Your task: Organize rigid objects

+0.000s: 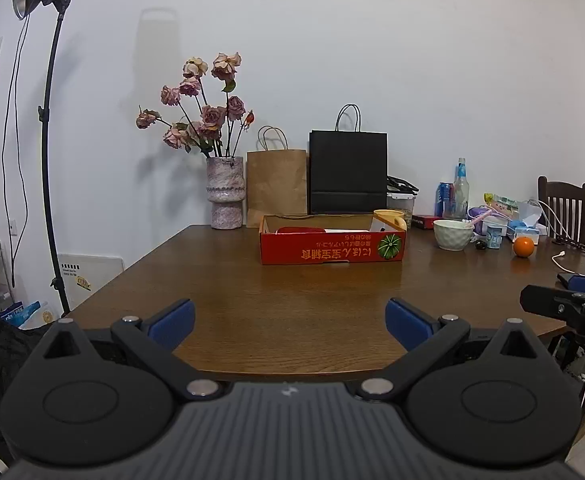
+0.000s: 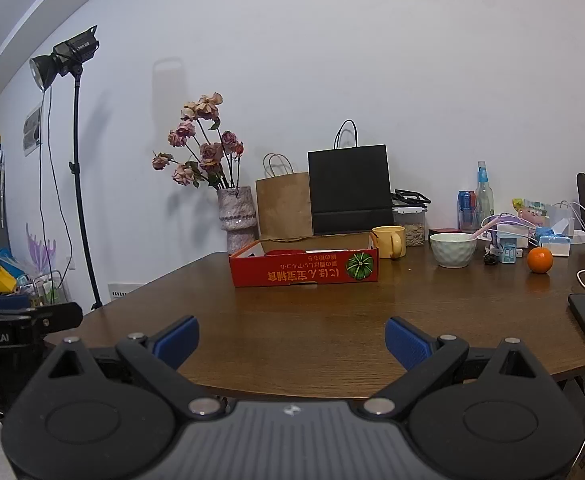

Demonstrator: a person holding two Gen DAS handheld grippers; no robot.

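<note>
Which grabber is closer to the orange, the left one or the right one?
Right. The right gripper sits open nearer the table's right side, where the orange rests. The left gripper, also open, is farther left of it.

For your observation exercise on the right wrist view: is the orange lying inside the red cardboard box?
No. The orange sits on the bare table well to the right of the red cardboard box, beyond the white bowl.
</note>
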